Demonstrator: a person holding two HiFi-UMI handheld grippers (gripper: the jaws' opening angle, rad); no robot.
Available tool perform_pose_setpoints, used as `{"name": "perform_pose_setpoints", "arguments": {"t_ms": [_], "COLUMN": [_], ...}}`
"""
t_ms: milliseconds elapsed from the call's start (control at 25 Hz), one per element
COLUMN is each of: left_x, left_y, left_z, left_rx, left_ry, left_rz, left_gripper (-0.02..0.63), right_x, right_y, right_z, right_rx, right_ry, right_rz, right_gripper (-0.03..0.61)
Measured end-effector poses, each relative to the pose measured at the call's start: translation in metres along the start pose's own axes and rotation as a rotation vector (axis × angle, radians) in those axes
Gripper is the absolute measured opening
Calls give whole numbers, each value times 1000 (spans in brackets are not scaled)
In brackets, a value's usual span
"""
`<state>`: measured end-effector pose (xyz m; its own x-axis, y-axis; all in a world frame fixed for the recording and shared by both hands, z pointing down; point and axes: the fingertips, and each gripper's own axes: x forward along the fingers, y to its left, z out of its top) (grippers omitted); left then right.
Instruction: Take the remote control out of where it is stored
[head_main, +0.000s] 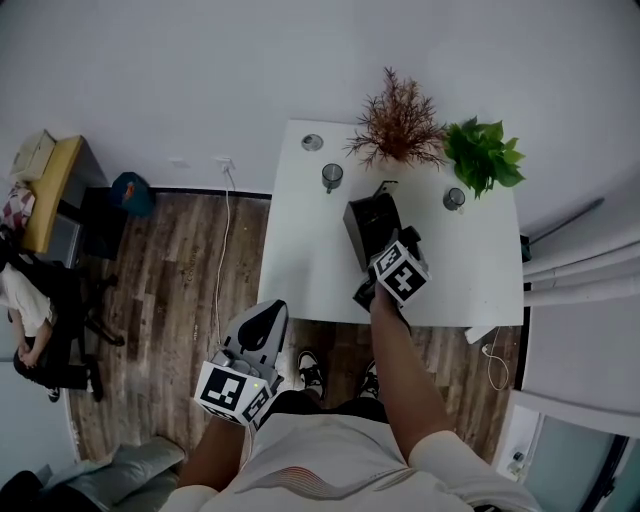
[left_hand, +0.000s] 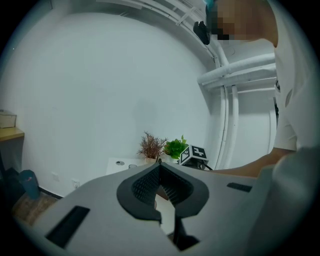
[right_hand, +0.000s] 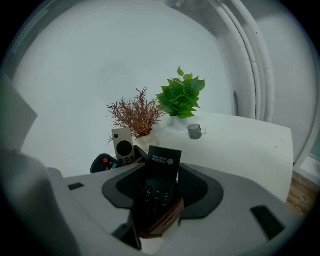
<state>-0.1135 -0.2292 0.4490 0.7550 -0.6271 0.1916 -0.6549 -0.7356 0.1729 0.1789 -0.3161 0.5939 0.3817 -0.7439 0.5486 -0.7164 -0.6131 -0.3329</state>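
White rectangular table (head_main: 300, 250), left gripper (left_hand: 160, 167) off its 7 o'clock corner, jaws clenched on nothing, right gripper (right_hand: 161, 167) over the table, jaws released wide, dark brown box-shaped holder (head_main: 368, 222) at its 11 o'clock, slim black remote control (right_hand: 159, 185) upright inside, between the parted jaws.

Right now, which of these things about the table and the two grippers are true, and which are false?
1. The right gripper has its jaws apart around a black remote. True.
2. The left gripper holds a cup. False: it is shut and empty, away from the table.
3. A dried plant and a green plant stand on the table. True.
4. The remote holder lies on the floor. False: it stands on the table.
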Motion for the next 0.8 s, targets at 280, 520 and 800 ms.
{"name": "perform_pose_setpoints", "arguments": {"t_ms": [280, 520, 800], "left_x": [0, 7, 28], "left_y": [-2, -13, -34], "left_z": [4, 10, 18], "left_rx": [-2, 10, 19], "left_ry": [-11, -29, -47], "left_rz": [-6, -18, -45], "left_gripper": [8, 8, 8], "right_x": [-14, -47, -94], "right_y": [17, 38, 26], "right_z": [13, 53, 111], "right_rx": [-95, -231, -281], "right_ry": [-62, -199, -261], "right_rz": [103, 254, 383], "right_gripper": [187, 187, 187]}}
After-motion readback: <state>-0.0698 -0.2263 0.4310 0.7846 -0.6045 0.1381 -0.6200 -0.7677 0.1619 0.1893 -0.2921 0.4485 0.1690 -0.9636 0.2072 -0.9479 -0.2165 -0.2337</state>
